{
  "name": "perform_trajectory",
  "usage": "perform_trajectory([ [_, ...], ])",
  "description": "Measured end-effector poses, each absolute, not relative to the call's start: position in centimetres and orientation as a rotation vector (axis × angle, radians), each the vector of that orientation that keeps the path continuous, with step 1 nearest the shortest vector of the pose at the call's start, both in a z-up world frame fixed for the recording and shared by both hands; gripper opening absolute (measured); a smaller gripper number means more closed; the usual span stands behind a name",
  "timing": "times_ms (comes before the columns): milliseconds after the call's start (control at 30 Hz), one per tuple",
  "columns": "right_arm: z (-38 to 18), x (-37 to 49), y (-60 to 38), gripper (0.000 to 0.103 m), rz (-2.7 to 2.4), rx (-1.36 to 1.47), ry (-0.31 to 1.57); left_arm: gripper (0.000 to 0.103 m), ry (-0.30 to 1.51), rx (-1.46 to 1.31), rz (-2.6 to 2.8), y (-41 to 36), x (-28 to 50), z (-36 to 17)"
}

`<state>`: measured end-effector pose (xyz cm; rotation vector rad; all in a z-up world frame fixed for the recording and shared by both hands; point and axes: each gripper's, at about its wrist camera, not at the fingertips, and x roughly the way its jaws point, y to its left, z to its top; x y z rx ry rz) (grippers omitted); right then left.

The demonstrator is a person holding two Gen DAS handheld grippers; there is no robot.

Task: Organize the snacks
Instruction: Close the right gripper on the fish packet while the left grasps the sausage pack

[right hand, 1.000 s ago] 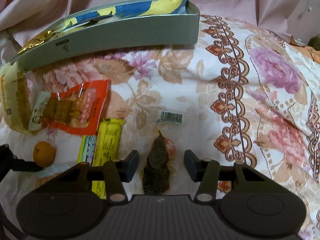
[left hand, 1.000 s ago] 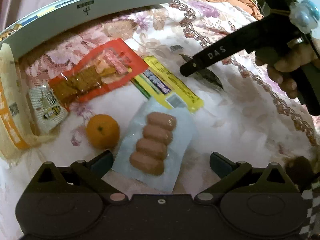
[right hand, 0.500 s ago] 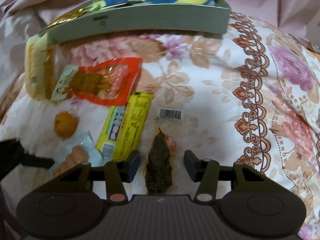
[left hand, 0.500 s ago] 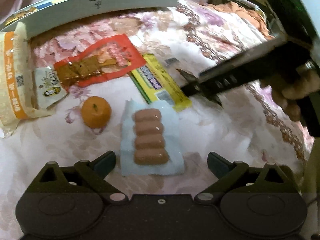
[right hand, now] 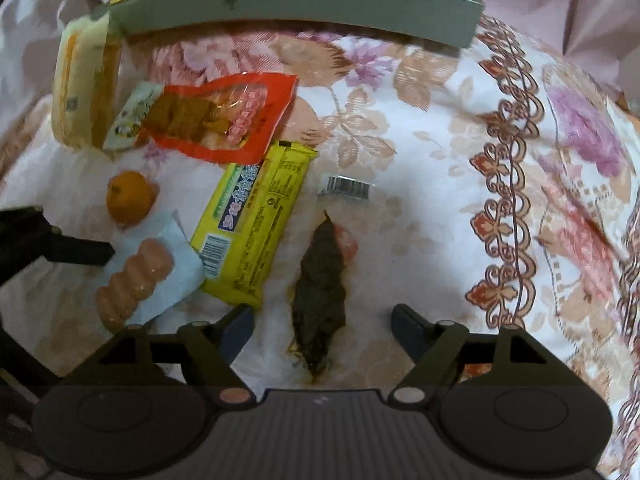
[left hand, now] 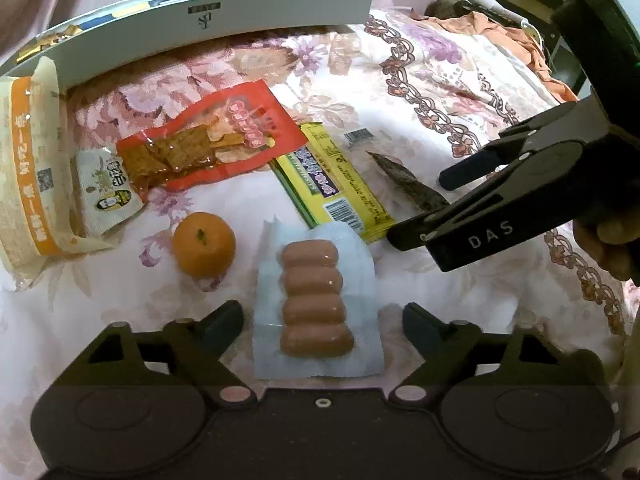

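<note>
The left gripper [left hand: 322, 318] is closing, its jaws still spread on either side of the sausage pack [left hand: 316, 304], which lies flat on the floral bedspread [left hand: 440, 72] between the fingers; the pads are apart from it. An orange [left hand: 204, 244] sits just beyond the left finger. The right gripper [right hand: 322, 322] is opening, its jaws spread around a dark snack [right hand: 320, 296] lying between them, untouched. The yellow bar [right hand: 256, 224] lies just beyond its left finger, and the grey box [right hand: 280, 4] stands far ahead of both.
</note>
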<state>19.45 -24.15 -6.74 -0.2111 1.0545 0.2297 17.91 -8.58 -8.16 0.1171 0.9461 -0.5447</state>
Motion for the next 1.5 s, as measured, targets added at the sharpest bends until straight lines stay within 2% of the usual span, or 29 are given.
perform_trajectory([
  [100, -6.7, 19.6, -24.2, 0.080, 0.221, -0.199, 1.057, 0.077, 0.942, 0.108, -0.536, -8.4, 18.0, -8.1],
  [200, -6.6, 19.4, -24.3, 0.069, 0.205, -0.191, 1.056, 0.068, 0.936, 0.105, -0.535, -8.4, 17.9, -8.0],
  [400, -6.5, 18.5, -23.6, 0.052, 0.206, -0.221, 1.034, 0.065, 0.939, 0.084, -0.525, -8.2, 18.0, -7.8],
  [933, -6.5, 18.7, -23.6, 0.052, 0.195, -0.225, 1.010, 0.064, 0.929, 0.072, -0.517, -8.1, 17.9, -7.5],
  [1500, -7.0, 17.2, -20.6, 0.051, 0.066, -0.697, 0.815, 0.063, 0.902, 0.111, -0.512, -8.6, 17.4, -7.3],
])
